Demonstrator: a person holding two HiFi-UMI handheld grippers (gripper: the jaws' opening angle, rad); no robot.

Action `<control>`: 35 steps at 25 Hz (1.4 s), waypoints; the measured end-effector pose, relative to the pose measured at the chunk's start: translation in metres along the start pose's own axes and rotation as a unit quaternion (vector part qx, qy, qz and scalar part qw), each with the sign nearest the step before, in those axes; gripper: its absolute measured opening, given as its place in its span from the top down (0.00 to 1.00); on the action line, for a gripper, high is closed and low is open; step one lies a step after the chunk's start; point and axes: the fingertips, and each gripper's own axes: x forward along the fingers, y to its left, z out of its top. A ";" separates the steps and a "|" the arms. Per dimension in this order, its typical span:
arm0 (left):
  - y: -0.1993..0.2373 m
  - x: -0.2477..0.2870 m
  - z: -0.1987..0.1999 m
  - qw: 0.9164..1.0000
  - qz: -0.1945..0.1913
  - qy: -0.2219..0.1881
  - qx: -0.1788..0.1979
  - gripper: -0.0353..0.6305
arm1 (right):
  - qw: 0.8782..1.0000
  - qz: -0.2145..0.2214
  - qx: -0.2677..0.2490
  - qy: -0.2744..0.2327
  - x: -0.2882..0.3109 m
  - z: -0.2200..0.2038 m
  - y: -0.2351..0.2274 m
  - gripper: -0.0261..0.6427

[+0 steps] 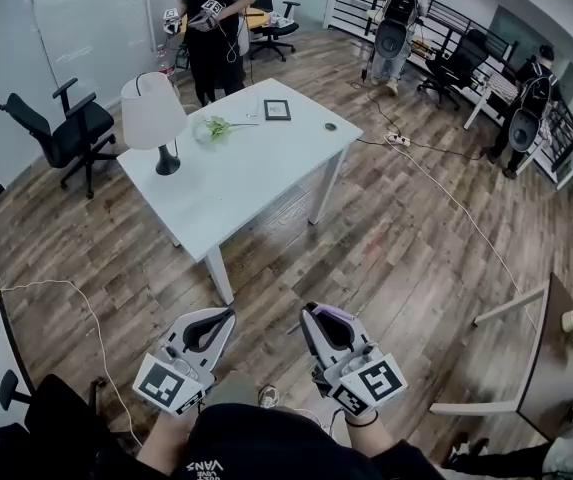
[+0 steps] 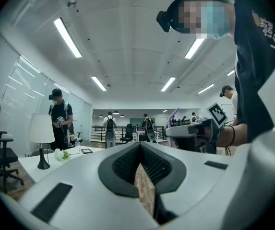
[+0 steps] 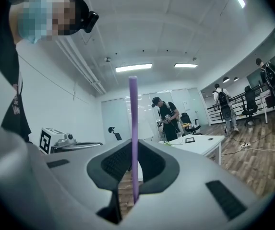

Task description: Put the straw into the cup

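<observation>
Gripping straw (image 3: 133, 109), right tongs (image 3: 133, 143); straw's foot hidden.

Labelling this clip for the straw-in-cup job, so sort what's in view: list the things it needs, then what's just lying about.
For the job: purple straw, gripped in the right gripper; clear cup on the white table.

Lying about: lamp, flowers, picture frame, office chair.
</observation>
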 end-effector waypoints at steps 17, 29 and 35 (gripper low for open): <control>0.073 0.067 0.004 1.000 -0.020 -0.012 -0.007 0.93 | 1.000 -0.023 0.004 0.003 0.068 0.011 -0.059 0.89; 0.136 0.102 0.009 0.999 -0.031 -0.015 -0.005 0.93 | 1.000 -0.027 -0.006 0.002 0.139 0.021 -0.084 0.89; 0.156 0.113 0.007 0.999 -0.040 -0.006 0.001 0.93 | 1.000 -0.030 -0.003 -0.004 0.162 0.021 -0.093 0.89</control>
